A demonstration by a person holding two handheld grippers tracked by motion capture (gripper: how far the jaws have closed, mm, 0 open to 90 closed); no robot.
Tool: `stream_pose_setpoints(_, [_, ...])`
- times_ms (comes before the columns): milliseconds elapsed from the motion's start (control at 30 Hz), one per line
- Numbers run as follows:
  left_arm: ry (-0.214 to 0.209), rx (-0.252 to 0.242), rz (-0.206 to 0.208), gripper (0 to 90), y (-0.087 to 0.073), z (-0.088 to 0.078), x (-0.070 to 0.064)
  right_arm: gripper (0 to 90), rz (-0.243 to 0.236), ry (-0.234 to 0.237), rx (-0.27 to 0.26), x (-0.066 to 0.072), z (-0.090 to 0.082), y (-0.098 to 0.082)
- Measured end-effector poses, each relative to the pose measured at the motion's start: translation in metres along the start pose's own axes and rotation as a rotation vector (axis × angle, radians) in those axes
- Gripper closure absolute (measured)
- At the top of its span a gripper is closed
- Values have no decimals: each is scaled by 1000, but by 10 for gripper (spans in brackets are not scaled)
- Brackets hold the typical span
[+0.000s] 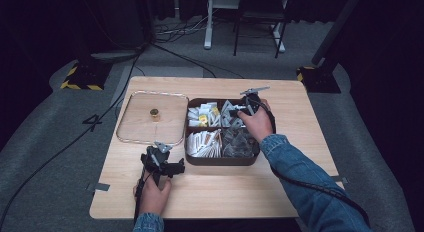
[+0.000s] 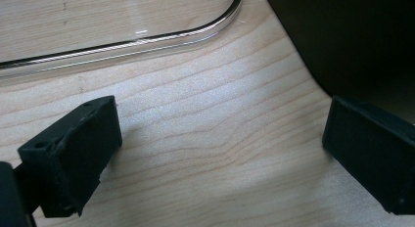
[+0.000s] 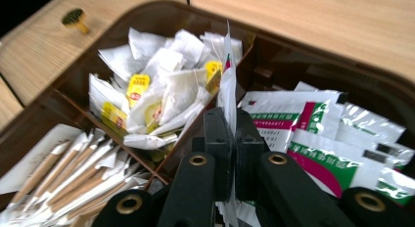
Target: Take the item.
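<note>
While the left claw (image 1: pixel 161 157) rests released on the bare wood near the counter's (image 1: pixel 225 192) front edge, just in front of the clear lid (image 1: pixel 152 118), the right claw (image 3: pixel 228 139) is clenched on a thin white sachet (image 3: pixel 227 85) over the brown divided tray (image 1: pixel 220 159) at mid-counter.

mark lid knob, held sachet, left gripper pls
Lid knob (image 1: pixel 154 113): high view, on the knob's brass top.
Held sachet (image 3: pixel 228 85): right gripper view, on the white edge above the shut jaws.
Left gripper (image 2: pixel 220 148): left gripper view, midway between its open fingertips, over bare table.
</note>
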State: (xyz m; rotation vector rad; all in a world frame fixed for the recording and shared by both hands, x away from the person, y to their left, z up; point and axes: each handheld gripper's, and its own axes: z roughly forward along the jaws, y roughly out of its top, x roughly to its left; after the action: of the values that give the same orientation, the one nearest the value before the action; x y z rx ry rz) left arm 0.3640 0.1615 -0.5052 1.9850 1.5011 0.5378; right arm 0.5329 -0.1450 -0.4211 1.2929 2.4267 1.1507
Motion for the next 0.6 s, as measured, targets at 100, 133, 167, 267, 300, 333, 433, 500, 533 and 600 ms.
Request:
stream_pose_setpoints(100, [0, 0, 1, 14, 0, 0, 0, 883, -7, 16, -25, 0, -10, 3])
stream_pose_setpoints(133, [0, 0, 0, 14, 0, 0, 0, 883, -9, 21, -33, 0, -12, 4])
stream_pose_setpoints(167, [0, 0, 1, 14, 0, 0, 0, 883, -13, 24, -40, 0, -16, 4])
stream_pose_setpoints(267, [0, 0, 0, 14, 0, 0, 0, 883, -16, 40, -66, -1, -26, 6])
stream_pose_setpoints(300, [0, 0, 0, 14, 0, 0, 0, 883, -17, 45, -76, -1, -30, 6])
stream_pose_setpoints(333, [1, 0, 2, 14, 0, 0, 0, 883, -17, 48, -83, -2, -33, 6])
stream_pose_setpoints(433, [1, 0, 1, 14, 0, 0, 0, 883, -18, 59, -104, -3, -44, 8])
stream_pose_setpoints(500, [1, 0, 2, 14, 0, 0, 0, 883, -20, 66, -120, -5, -51, 8])
stream_pose_setpoints(533, [-1, 0, 0, 14, 0, 0, 0, 883, -18, 68, -126, -5, -54, 8])
stream_pose_setpoints(600, [-1, 0, 0, 14, 0, 0, 0, 883, -17, 75, -144, -7, -62, 8])
